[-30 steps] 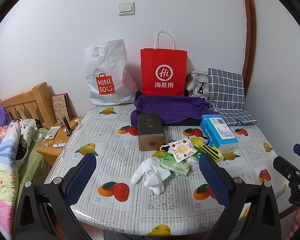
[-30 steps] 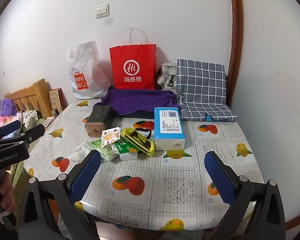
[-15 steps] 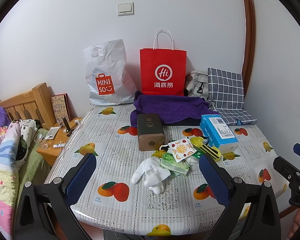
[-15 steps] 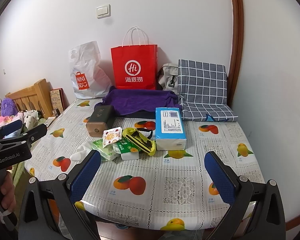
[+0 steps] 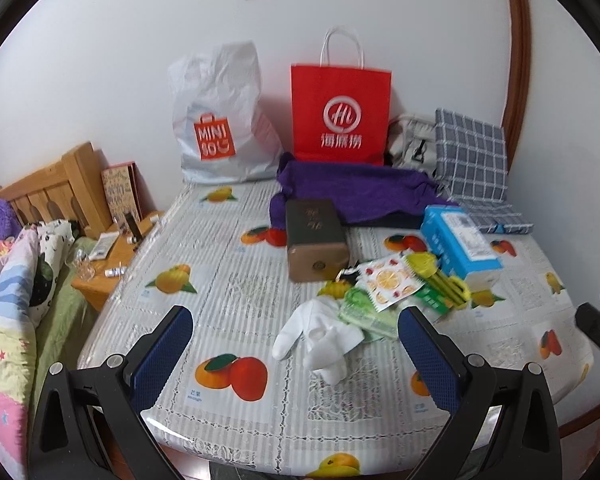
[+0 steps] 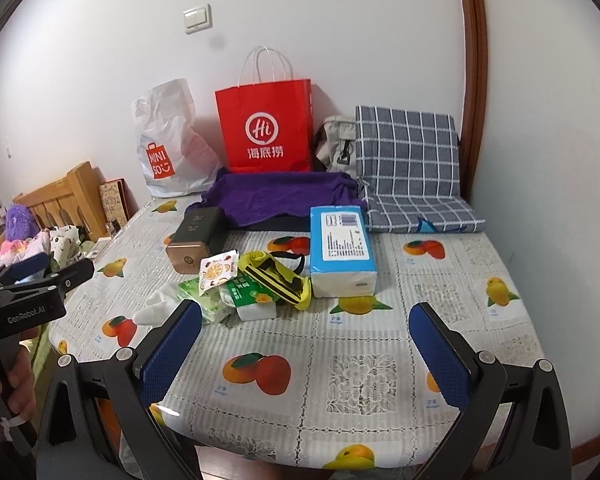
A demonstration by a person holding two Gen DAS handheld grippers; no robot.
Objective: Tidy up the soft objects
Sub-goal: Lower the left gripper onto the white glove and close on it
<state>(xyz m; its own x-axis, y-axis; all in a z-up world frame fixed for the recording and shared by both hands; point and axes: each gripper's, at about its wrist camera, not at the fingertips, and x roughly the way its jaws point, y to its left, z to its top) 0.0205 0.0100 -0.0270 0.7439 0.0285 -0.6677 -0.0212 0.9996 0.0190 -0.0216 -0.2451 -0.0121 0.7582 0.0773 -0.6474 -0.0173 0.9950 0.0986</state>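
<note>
progress looks close to nil: both grippers hang over the near edge of the table [image 5: 228,292], and the soft things lie in a loose heap right of centre, nothing sorted as far as these views show. left gripper [image 5: 296,354] has its jaws spread wide and holds nothing; right gripper [image 6: 306,344] is likewise spread wide and empty

white glove [image 5: 314,334] lies nearest, at the near left of the heap, its long axis running diagonally, fingers pointing near and left, cuff end toward the green packets [image 5: 366,312] that it touches. fruit-print pouch [image 5: 388,282] rests tilted on top of those packets. yellow striped piece [image 6: 278,280], crumpled, lies with its stripes running from far left to near right. blue tissue pack [image 6: 340,248] sits at the right of the heap, long axis running near to far, its white end facing near. brown box [image 5: 314,240] stands just far left of the heap, also lying near to far; it looks rigid, so probably not part of the job

purple cloth [image 5: 352,192] lies spread at the far side, in front of the red paper bag [image 5: 340,108] and the white plastic bag [image 5: 220,120]; checked cushion [image 6: 408,160] sits in the far right corner

judging by this, every pick is yet to be done, and the glove is the closest first candidate for the left gripper
</note>
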